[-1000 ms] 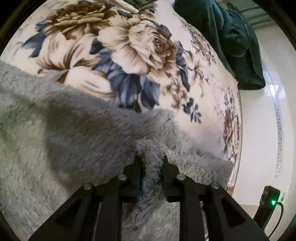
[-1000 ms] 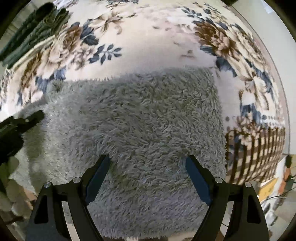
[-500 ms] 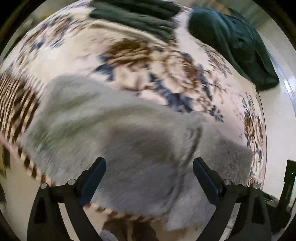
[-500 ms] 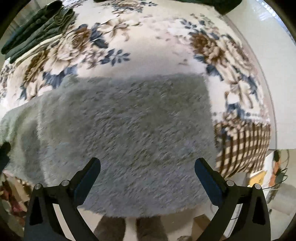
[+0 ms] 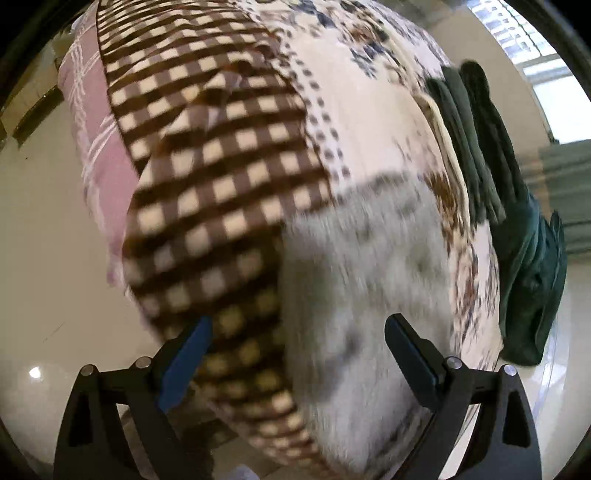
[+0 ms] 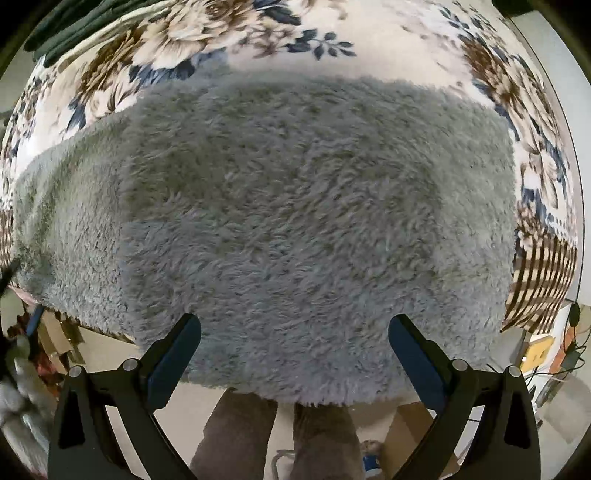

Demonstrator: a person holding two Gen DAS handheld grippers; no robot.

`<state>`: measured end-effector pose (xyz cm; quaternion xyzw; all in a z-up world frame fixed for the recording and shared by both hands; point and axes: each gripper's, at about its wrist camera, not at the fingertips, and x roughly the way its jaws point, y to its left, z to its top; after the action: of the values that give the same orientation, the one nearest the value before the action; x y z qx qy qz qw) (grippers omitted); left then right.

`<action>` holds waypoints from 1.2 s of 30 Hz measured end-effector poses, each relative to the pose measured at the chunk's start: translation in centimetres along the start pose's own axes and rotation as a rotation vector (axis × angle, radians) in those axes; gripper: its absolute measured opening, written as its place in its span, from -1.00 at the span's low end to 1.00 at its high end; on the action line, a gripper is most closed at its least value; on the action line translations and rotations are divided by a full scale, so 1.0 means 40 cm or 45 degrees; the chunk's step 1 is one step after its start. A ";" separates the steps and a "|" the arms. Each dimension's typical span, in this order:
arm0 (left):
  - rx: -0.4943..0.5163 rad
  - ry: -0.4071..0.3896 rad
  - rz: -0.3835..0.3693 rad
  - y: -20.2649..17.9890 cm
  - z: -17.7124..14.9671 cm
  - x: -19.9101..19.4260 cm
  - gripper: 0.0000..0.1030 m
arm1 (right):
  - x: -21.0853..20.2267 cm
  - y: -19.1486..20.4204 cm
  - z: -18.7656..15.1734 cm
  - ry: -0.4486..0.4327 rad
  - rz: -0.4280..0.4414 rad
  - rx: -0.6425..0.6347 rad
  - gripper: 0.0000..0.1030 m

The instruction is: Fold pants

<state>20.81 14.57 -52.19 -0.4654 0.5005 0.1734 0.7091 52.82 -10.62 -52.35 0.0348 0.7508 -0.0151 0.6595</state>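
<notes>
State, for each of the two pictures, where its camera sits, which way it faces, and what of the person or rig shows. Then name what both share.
Left wrist: behind the open left gripper, facing the checked blanket and blurred grey pants.
Right wrist: behind the open right gripper, looking down on the pants; the person's legs show below.
Shared: the pants, floral bedcover.

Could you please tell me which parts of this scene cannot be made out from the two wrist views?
- Pants, left wrist view: motion blur smears the pile, so fold lines are unreadable.
- Pants' near edge, right wrist view: it hangs over the bed edge; its underside is hidden.
- Dark green clothes, left wrist view: stacked and blurred; the number of pieces is unclear.
- Clutter at the right rim, right wrist view: too small to identify.
</notes>
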 end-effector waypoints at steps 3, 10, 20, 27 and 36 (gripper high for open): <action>-0.011 0.010 -0.040 0.011 0.046 0.056 0.85 | 0.004 0.019 0.002 0.014 0.002 0.003 1.00; 0.025 0.071 -0.102 -0.013 0.091 0.164 0.84 | 0.014 0.026 0.005 0.030 0.027 0.063 1.00; 0.193 -0.104 -0.149 -0.064 0.030 0.028 -0.48 | 0.010 -0.086 0.020 0.020 0.051 0.124 1.00; 0.376 -0.221 -0.177 -0.181 -0.050 -0.104 -0.59 | -0.013 -0.214 0.005 -0.013 0.080 0.188 1.00; 0.803 -0.108 -0.557 -0.556 -0.298 -0.238 -0.59 | -0.081 -0.444 -0.049 -0.092 0.126 0.342 1.00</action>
<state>25.93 -4.53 -33.84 -0.3127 0.3885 -0.1255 0.8576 50.00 -28.29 -49.29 0.1592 0.7152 -0.0843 0.6753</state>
